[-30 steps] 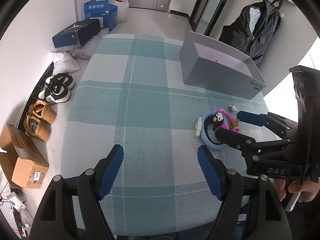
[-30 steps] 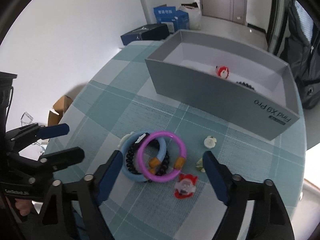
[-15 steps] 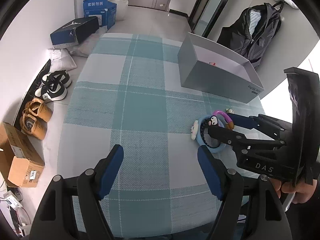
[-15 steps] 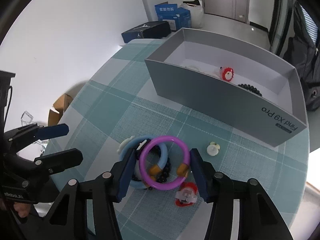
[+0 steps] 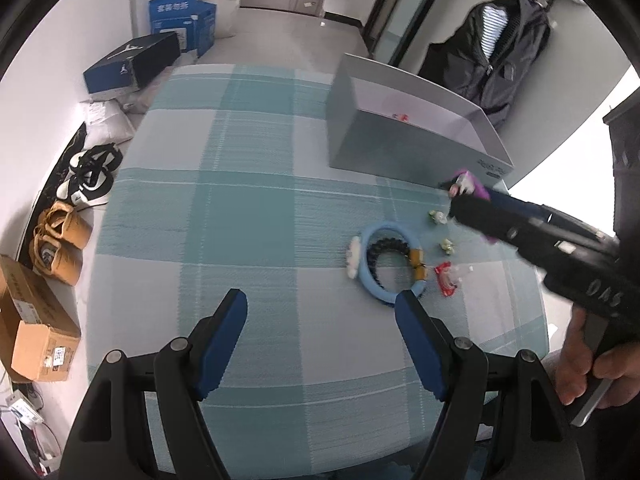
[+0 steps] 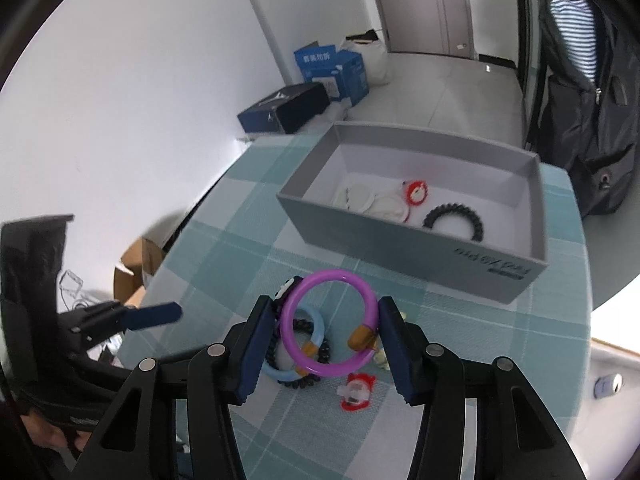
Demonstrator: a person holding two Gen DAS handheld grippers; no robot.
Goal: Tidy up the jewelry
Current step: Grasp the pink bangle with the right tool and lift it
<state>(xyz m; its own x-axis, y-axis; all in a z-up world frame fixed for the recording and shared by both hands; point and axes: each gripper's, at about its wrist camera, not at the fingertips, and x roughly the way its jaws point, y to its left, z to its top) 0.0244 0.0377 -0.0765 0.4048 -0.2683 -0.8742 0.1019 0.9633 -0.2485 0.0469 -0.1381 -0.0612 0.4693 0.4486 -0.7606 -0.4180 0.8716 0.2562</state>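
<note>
- right gripper point(image 6: 326, 336) has its blue pads clamped on a purple bangle point(image 6: 329, 334), held above the checked cloth point(image 6: 224, 264)
- blue bangle point(image 6: 310, 322) and black beads point(image 6: 308, 380) lie below it
- grey box point(image 6: 404, 246) behind holds a black coil point(image 6: 454, 220) and a red charm point(image 6: 416, 193)
</note>
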